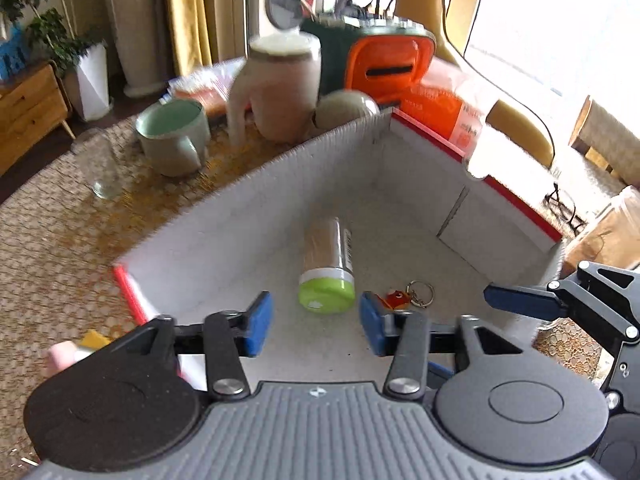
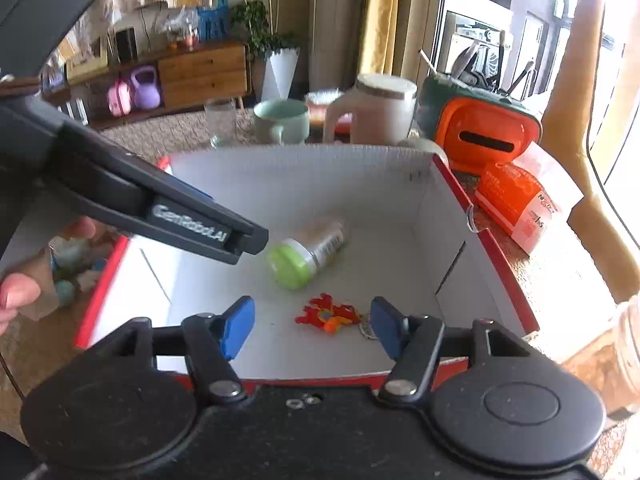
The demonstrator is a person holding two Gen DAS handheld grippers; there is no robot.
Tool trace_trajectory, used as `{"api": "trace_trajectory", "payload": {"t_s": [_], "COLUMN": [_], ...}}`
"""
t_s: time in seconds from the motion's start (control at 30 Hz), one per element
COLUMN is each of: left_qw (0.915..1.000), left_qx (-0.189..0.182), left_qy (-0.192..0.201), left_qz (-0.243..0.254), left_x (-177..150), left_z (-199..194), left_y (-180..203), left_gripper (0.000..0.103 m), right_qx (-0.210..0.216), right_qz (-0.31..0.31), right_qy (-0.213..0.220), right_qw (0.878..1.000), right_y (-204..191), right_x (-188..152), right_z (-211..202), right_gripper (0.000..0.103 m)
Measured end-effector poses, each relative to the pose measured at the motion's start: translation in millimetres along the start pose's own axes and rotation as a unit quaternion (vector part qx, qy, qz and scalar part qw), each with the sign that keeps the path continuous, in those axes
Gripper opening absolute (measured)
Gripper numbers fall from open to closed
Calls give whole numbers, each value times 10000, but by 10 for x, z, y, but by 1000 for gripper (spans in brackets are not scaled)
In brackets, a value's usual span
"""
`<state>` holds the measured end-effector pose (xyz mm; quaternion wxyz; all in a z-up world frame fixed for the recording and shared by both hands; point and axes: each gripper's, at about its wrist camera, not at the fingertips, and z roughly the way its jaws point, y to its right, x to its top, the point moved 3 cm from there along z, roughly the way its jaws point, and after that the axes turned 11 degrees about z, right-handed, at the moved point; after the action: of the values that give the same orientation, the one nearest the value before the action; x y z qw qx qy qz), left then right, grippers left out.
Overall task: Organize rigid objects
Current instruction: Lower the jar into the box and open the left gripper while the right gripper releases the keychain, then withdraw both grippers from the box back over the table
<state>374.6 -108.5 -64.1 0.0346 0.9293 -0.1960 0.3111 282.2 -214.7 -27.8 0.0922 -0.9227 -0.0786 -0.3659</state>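
A white cardboard box with red edges [image 1: 248, 208] [image 2: 280, 176] sits on the woven table mat. Inside it lie a bottle with a green cap [image 1: 327, 268] [image 2: 306, 254] on its side and a red-orange fish keychain [image 1: 400, 298] [image 2: 328, 314]. My left gripper [image 1: 316, 326] is open and empty over the box's near edge, just short of the bottle; it also shows from the side in the right wrist view [image 2: 244, 242]. My right gripper [image 2: 312, 326] is open and empty above the keychain; one of its fingers [image 1: 520, 300] shows in the left wrist view.
Beyond the box stand a green mug [image 1: 172, 136] [image 2: 282, 122], a clear glass [image 1: 100, 164] [image 2: 220, 120], a beige jug [image 1: 280, 88] [image 2: 376, 110], an orange-fronted container [image 1: 388, 68] [image 2: 486, 138] and an orange packet [image 1: 444, 114] [image 2: 520, 200]. Small items [image 1: 80, 350] lie left of the box.
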Motion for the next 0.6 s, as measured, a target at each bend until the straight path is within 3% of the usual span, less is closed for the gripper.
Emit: {"api": "trace_trajectory", "payload": {"t_s": [0.07,0.6], "left_qw": [9998,9970], "left_qx": [19,300], "left_qy": [177,699], "left_qz": [-51,-109], "left_x": [-25,-578], "left_z": [-152,-967], "left_y": [-23,-88], "left_gripper": [64,67], "right_qx": [44,414], "right_qz": [16,394], "right_qy": [61,483], "right_qw": [10000,9972], "right_y": [-33,-311], "right_x": [8,-84], "right_z": [-78,-626], "right_gripper": [64,80]}}
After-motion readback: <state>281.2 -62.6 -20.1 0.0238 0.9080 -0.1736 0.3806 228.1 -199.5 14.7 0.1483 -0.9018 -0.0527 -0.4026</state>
